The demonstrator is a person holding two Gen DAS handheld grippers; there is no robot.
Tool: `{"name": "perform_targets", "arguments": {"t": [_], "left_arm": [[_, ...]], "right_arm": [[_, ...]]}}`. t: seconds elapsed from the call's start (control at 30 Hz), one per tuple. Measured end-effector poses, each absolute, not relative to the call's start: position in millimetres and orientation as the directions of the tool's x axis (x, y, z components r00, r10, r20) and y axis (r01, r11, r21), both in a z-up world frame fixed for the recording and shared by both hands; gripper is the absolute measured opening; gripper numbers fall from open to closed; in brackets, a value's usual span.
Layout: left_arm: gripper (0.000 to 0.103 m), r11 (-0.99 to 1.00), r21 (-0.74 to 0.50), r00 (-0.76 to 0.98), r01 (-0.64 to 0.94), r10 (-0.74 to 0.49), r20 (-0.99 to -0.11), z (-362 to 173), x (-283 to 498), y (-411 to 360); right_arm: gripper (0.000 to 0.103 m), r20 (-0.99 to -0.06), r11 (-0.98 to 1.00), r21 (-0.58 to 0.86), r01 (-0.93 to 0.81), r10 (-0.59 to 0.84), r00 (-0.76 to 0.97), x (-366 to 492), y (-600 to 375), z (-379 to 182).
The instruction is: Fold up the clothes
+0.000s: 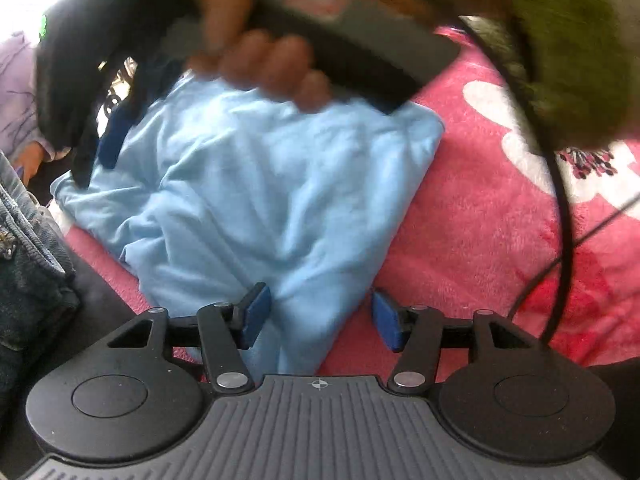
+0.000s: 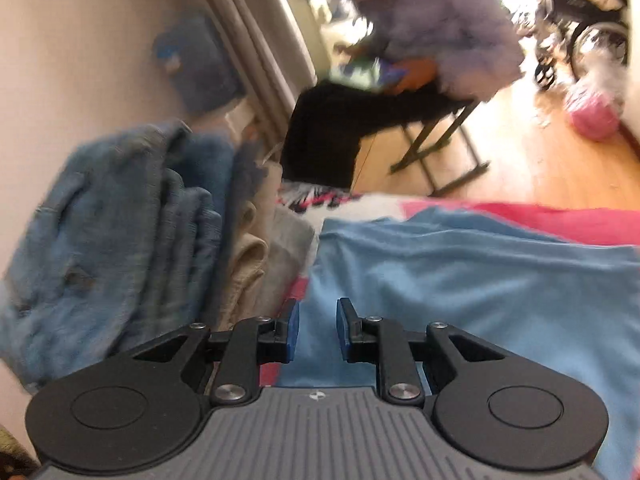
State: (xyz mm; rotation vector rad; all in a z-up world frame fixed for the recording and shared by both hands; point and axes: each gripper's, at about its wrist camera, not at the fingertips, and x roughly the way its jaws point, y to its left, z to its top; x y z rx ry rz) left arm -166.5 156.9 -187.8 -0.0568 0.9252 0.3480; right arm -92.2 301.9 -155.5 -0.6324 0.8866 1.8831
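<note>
A light blue garment (image 1: pixel 256 200) lies crumpled on a pink floral blanket (image 1: pixel 480 220). My left gripper (image 1: pixel 320 316) is open, its blue pads on either side of the garment's near edge, holding nothing. The other hand-held gripper, blurred, hovers over the garment's far edge at the top of the left wrist view (image 1: pixel 340 48). In the right wrist view my right gripper (image 2: pixel 318 330) is open with a narrow gap, just above the blue garment (image 2: pixel 480 288), empty.
A pile of denim and beige clothes (image 2: pixel 132 240) stands left of the garment; denim also shows in the left wrist view (image 1: pixel 28 264). A black cable (image 1: pixel 560 184) crosses the blanket. A seated person (image 2: pixel 420 40) and a folding chair (image 2: pixel 440 140) are beyond the bed.
</note>
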Motion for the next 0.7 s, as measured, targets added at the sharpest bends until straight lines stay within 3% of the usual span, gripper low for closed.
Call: {"name": "perform_targets", "arguments": {"t": [0.13, 0.27, 0.37, 0.43, 0.53, 0.57, 0.6, 0.7], "left_arm": [[0.057, 0.94, 0.1, 0.546, -0.326, 0.273, -0.792, -190.1, -165.9, 155.9], [0.057, 0.942, 0.12, 0.544, -0.315, 0.283, -0.79, -191.8, -165.9, 154.2], [0.057, 0.943, 0.122, 0.545, -0.311, 0.282, -0.789, -190.9, -164.8, 154.7], [0.057, 0.944, 0.118, 0.546, -0.309, 0.278, -0.791, -189.5, -163.9, 155.8], [0.057, 0.945, 0.108, 0.547, -0.31, 0.27, -0.792, -187.0, -165.2, 157.6], [0.057, 0.945, 0.111, 0.548, -0.309, 0.272, -0.791, -186.7, -166.3, 157.5], [0.057, 0.945, 0.119, 0.546, -0.306, 0.276, -0.791, -186.3, -166.3, 156.4], [0.057, 0.944, 0.143, 0.538, -0.296, 0.289, -0.792, -184.2, -165.7, 152.1]], "right_arm": [[0.004, -0.693, -0.184, 0.382, -0.906, 0.591, -0.412, -77.3, 332.9, -176.7], [0.014, -0.592, -0.13, 0.491, -0.862, 0.676, -0.439, -51.9, 333.0, -162.3], [0.015, -0.556, -0.266, 0.584, -0.767, 0.557, -0.617, -41.2, 319.3, -153.2], [0.016, -0.601, -0.373, 0.592, -0.715, 0.386, -0.7, -47.8, 313.6, -154.9], [0.016, -0.713, -0.44, 0.531, -0.724, 0.229, -0.662, -70.3, 319.0, -173.6], [0.004, -0.739, -0.441, 0.49, -0.752, 0.247, -0.627, -78.7, 324.1, -180.1], [0.0, -0.738, -0.421, 0.477, -0.771, 0.284, -0.612, -82.7, 332.5, -184.6], [0.0, -0.669, -0.324, 0.436, -0.84, 0.507, -0.543, -75.6, 342.8, -171.1]]}}
